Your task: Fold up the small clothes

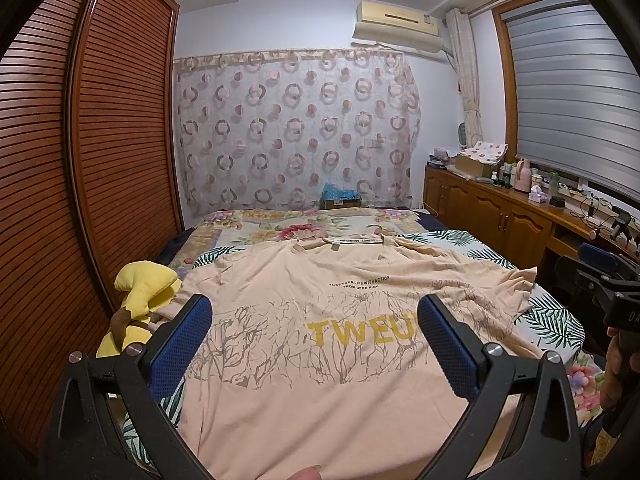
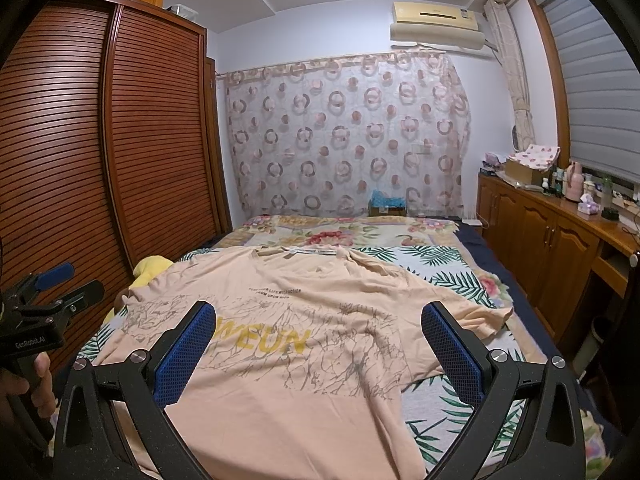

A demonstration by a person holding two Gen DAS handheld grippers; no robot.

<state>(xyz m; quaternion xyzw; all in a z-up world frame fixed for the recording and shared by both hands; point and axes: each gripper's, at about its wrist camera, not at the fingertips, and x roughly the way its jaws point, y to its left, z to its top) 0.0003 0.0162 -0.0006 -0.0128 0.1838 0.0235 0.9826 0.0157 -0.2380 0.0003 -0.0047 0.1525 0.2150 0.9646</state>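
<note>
The blue fingers (image 1: 188,344) of the left gripper (image 1: 316,344) are standing wide apart, holding nothing, w/ the peach T-shirt (image 1: 320,392) lying between and under them. The right gripper (image 2: 316,350) is doing the same: blue pads (image 2: 186,354) spread wide, nothing pinched. The T-shirt is lying flat, front up, on the leafy sheet (image 2: 452,276) of the bed, collar at the far end, yellow letters showing across its middle. One sleeve (image 2: 484,320) is sticking out on the right side. A yellow plush toy (image 1: 140,292) is sitting just beside the shirt's left edge, near the brown slatted wardrobe (image 1: 120,152). A hand (image 2: 28,388) is gripping the left gripper's handle.
</note>
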